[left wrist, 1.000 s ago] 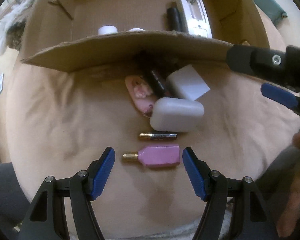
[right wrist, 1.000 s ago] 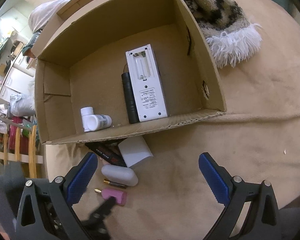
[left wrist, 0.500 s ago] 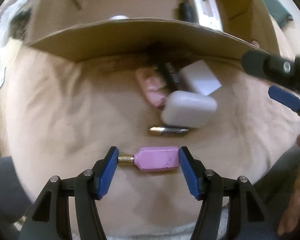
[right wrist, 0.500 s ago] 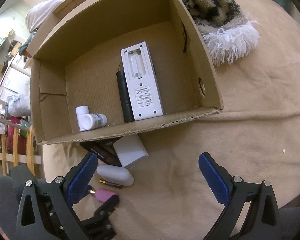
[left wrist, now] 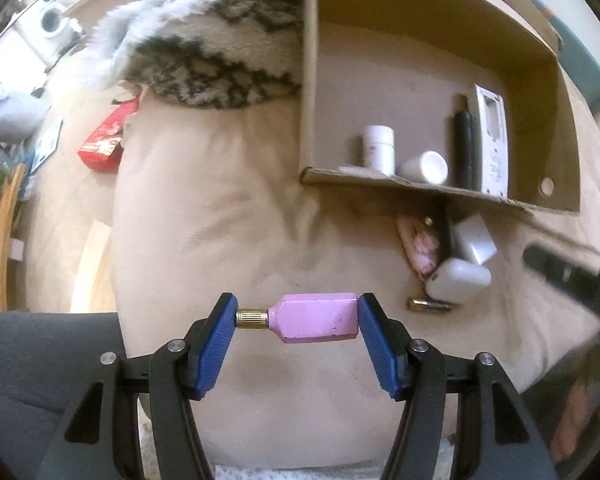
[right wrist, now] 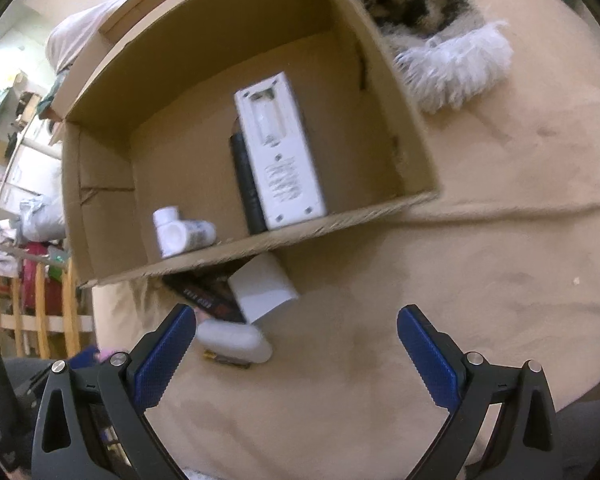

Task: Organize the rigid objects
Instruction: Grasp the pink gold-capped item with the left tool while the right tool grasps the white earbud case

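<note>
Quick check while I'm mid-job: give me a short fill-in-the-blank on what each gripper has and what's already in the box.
1. The left gripper has its jaws shut on a ____ bottle with a gold cap.
2. The right gripper has its jaws open and holds ____.
3. The white remote lies inside the cardboard ____.
4. The battery lies on the beige cover next to a white ____.

Missing words: pink; nothing; box; case
</note>
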Action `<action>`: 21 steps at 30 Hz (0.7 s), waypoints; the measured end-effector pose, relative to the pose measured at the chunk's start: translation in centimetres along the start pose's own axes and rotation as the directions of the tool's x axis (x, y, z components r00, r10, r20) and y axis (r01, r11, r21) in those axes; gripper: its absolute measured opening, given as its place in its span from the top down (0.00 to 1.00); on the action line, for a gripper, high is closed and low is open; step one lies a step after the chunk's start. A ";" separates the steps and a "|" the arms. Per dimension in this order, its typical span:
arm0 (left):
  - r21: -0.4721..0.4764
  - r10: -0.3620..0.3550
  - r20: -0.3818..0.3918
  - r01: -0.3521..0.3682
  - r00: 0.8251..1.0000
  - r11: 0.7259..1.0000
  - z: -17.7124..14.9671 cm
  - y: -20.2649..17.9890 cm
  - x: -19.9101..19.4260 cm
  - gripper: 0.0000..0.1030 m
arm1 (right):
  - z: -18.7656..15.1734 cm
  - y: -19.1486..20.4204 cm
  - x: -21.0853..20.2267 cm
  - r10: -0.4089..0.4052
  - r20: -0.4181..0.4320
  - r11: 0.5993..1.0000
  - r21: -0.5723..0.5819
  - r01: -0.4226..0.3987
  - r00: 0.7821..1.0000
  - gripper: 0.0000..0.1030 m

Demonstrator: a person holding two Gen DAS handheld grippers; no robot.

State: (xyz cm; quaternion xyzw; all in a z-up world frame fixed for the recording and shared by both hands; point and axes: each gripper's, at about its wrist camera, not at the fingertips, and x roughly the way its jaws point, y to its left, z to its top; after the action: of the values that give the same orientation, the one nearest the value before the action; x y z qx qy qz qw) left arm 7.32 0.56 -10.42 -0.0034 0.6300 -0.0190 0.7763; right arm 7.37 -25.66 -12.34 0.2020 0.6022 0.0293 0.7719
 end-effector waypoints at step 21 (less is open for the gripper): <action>-0.071 -0.042 0.026 0.043 0.999 0.997 -0.5 -0.1 -0.5 0.43 | -2.7 5.2 5.0 -0.063 0.001 0.992 -0.109 0.063 0.998 0.44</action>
State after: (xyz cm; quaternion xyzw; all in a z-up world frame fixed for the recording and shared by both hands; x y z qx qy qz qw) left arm 6.76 0.50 -10.02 -0.0448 0.6205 -0.0129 0.7828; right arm 7.24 -18.70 -15.66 0.1406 0.6068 0.0379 0.7814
